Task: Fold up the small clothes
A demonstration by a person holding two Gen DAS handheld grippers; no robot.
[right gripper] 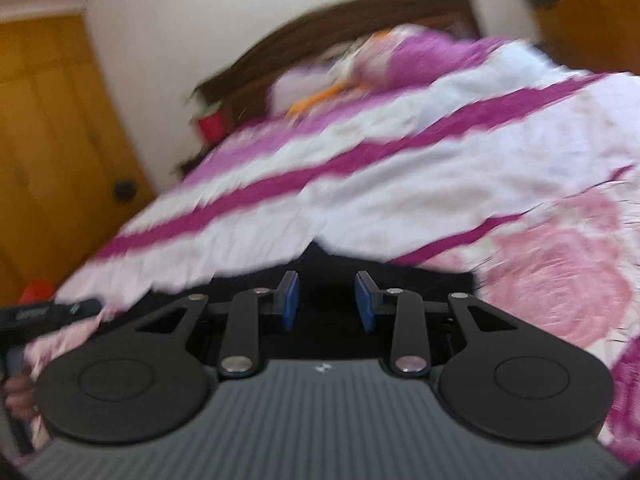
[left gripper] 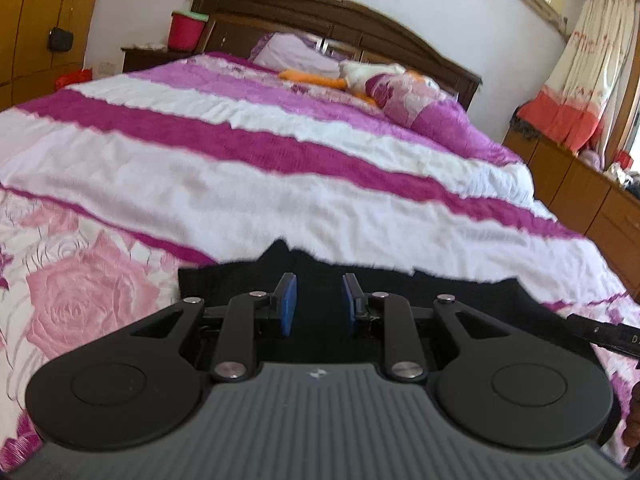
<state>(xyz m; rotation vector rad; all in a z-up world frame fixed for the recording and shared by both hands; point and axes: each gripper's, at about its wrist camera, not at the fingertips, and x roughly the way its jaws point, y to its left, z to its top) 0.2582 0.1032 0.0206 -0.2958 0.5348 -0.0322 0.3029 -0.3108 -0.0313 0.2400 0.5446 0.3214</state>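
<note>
A black garment [left gripper: 400, 292] lies flat on the bed's near end, mostly hidden under my grippers; it also shows in the right wrist view [right gripper: 328, 264]. My left gripper [left gripper: 319, 300] is open, its blue pads [left gripper: 289, 304] apart just above the black cloth, holding nothing. My right gripper [right gripper: 326, 300] is open too, its blue pads [right gripper: 364, 304] apart over the same garment, empty. The right wrist view is blurred. The other gripper's black tip shows at the right edge of the left wrist view [left gripper: 600, 332] and at the left edge of the right wrist view [right gripper: 48, 312].
The bed carries a purple-and-white striped blanket [left gripper: 248, 168] over a pink rose sheet [left gripper: 88, 288]. Pillows and a plush toy [left gripper: 372, 76] lie by the dark wooden headboard [left gripper: 320, 16]. A nightstand with a red bucket [left gripper: 185, 30] stands left; a wooden dresser [left gripper: 580, 184] stands right.
</note>
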